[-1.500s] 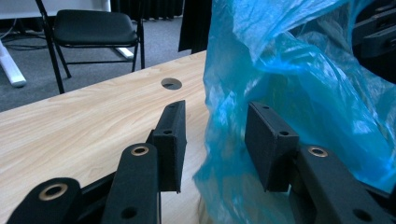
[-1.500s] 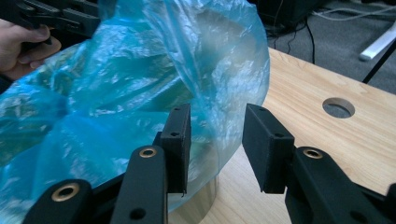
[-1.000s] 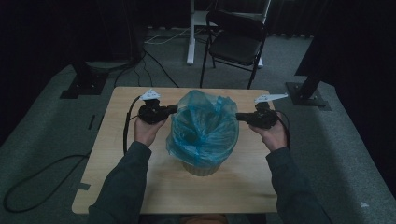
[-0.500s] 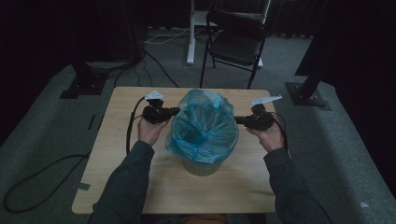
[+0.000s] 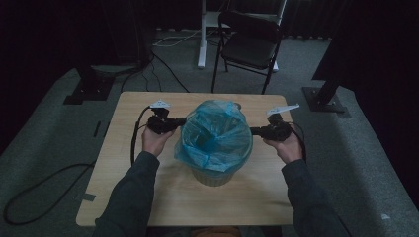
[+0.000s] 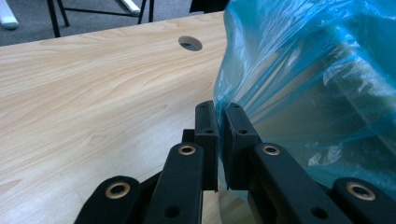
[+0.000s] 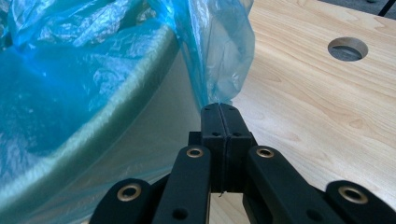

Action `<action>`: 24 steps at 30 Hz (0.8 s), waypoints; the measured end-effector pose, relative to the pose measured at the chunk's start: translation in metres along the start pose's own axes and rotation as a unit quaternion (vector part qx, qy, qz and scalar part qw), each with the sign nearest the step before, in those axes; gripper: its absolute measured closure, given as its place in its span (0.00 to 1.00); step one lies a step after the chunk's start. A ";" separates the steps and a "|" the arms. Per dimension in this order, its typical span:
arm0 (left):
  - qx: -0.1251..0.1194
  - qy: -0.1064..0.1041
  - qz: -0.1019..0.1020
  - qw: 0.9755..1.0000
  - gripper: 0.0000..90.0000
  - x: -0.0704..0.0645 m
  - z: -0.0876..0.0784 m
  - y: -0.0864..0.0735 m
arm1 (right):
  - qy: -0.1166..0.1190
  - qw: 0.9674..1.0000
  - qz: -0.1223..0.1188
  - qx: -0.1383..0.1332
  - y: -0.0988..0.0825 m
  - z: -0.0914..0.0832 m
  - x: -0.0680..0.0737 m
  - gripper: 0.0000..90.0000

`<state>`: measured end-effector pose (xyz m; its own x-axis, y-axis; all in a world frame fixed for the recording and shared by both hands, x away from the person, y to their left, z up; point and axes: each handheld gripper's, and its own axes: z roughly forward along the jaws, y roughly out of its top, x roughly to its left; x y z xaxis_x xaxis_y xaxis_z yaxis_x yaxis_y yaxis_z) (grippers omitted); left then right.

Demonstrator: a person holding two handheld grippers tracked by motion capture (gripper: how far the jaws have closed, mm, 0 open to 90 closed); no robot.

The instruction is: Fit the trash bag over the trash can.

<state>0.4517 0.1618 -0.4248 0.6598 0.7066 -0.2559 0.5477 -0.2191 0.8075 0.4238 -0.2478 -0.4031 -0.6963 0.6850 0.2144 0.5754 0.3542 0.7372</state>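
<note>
A pale round bin (image 5: pixel 212 175) stands mid-table with a blue plastic bag (image 5: pixel 215 136) lining it, its mouth spread wide over the rim. My left gripper (image 5: pixel 182 120) is at the bag's left side. Its jaws have just been opening a little: a narrow slit shows between them (image 6: pixel 220 109), with the bag's edge (image 6: pixel 261 84) at their tips. My right gripper (image 5: pixel 253 131) is at the bag's right side, shut (image 7: pixel 219 109) on a fold of the blue film (image 7: pixel 219 60) that runs down into its tips. The bin's rim (image 7: pixel 116 107) shows through the film.
The wooden table (image 5: pixel 148 197) has a round cable hole (image 6: pixel 190 43) near its far edge (image 7: pixel 348 49). A black folding chair (image 5: pixel 249 47) stands behind the table, with stand bases and cables on the grey floor.
The bag's top, bunched up a second ago, now lies open and lower around the bin. Both hands have stayed almost in place.
</note>
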 end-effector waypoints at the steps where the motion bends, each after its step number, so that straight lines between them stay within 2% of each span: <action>1: -0.002 0.002 0.002 1.000 0.93 0.000 -0.002 0.000 | -0.001 1.000 0.000 -0.001 0.000 -0.002 0.000 1.00; 3: -0.011 0.005 0.002 1.000 0.86 0.000 -0.009 0.002 | -0.006 1.000 -0.007 -0.006 0.000 -0.006 0.001 0.90; 6: -0.033 0.008 -0.003 0.999 0.80 0.001 -0.018 0.006 | -0.012 0.999 -0.010 -0.029 0.003 -0.017 0.001 0.79; 9: -0.043 0.012 0.000 0.999 0.76 0.000 -0.023 0.012 | -0.005 0.998 -0.015 -0.056 0.010 -0.027 0.002 0.75; 14: -0.048 0.008 0.003 0.999 0.74 -0.003 -0.021 0.019 | -0.004 0.997 -0.027 -0.076 0.021 -0.031 0.006 0.72; 20: -0.040 0.010 0.010 0.999 0.73 -0.007 -0.011 0.026 | -0.007 0.996 -0.040 -0.074 0.034 -0.018 0.011 0.72; 24: -0.040 0.011 0.012 0.999 0.73 -0.008 -0.006 0.030 | -0.009 0.997 -0.037 -0.074 0.042 -0.010 0.010 0.73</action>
<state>0.4595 0.1534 -0.3956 0.6599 0.7167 -0.2254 0.4886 -0.1815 0.8534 0.4361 -0.2325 -0.3634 -0.7262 0.6718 0.1460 0.4526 0.3073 0.8371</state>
